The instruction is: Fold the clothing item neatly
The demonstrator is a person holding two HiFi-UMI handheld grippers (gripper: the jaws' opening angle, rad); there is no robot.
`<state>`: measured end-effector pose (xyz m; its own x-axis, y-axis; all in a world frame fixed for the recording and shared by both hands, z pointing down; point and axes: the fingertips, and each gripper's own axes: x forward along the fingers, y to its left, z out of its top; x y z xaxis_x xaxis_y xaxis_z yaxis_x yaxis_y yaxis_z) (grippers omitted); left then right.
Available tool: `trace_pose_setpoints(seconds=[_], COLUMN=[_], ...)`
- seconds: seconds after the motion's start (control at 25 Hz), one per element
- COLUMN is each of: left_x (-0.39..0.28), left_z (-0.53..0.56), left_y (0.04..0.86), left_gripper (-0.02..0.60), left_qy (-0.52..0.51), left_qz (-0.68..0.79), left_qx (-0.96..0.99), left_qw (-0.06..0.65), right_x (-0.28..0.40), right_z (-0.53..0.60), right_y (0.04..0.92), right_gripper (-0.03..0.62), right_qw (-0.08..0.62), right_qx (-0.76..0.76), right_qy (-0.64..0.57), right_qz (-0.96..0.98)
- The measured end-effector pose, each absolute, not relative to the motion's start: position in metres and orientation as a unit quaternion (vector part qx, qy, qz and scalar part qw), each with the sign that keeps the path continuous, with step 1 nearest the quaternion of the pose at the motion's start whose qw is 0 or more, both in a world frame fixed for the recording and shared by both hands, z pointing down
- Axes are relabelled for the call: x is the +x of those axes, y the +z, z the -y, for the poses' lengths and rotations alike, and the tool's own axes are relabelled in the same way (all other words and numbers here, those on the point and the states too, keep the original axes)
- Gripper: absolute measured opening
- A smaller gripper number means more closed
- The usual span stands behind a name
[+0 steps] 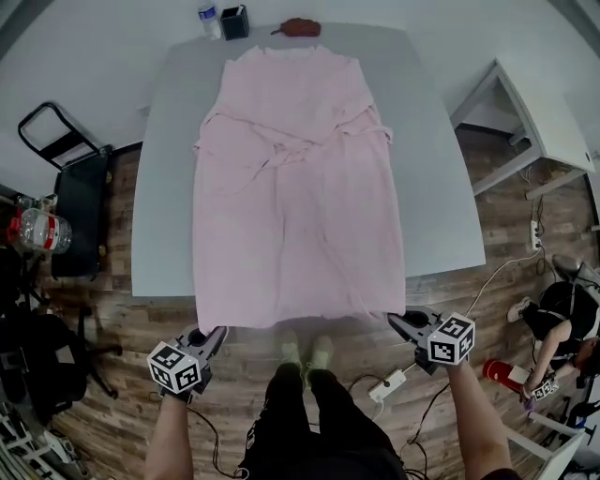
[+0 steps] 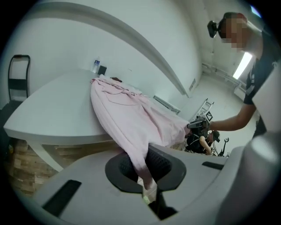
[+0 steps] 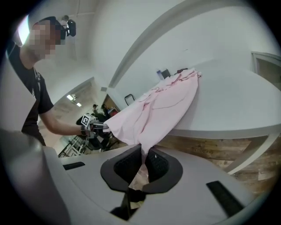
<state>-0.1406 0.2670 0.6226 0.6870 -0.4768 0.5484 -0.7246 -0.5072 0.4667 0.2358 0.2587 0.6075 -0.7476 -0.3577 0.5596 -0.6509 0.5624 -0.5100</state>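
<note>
A pale pink robe [image 1: 295,187] lies spread lengthwise on the grey table [image 1: 436,187], its hem hanging over the near edge. My left gripper [image 1: 208,339] is shut on the hem's left corner; in the left gripper view the pink cloth [image 2: 131,132] runs down between the black pads [image 2: 160,162]. At the hem's right corner, my right gripper [image 1: 401,323] is shut on the cloth, and the right gripper view shows the fabric [image 3: 151,118] pinched between its pads [image 3: 158,165]. Both grippers sit just off the table's near edge.
A dark cup [image 1: 234,21], a bottle [image 1: 209,19] and a reddish object [image 1: 300,26] stand at the table's far edge. A black cart [image 1: 80,206] is left of the table, a white desk [image 1: 539,117] to the right. A power strip [image 1: 386,384] and cables lie on the wooden floor.
</note>
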Motion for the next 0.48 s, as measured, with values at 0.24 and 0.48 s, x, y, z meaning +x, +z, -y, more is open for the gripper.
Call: trace_pose_setpoints(seconds=[0.24,0.48], left_x=[-0.122,-0.109], left_z=[-0.288,-0.314], left_y=[0.590,0.534], left_gripper=[0.008,0.008], left_qy=[0.205,0.170], left_qz=[0.337,0.316], left_qx=[0.866,0.883], left_qw=[0.308,0.301], right_x=[0.222,0.211], right_z=[-0.281,-0.306], right_y=[0.573,0.516], right_gripper=[0.025,0.025], right_qw=[0.184,0.133], right_qx=[0.272,0.244], right_qy=[0.368,0.387], right_qz=[0.870,0.879])
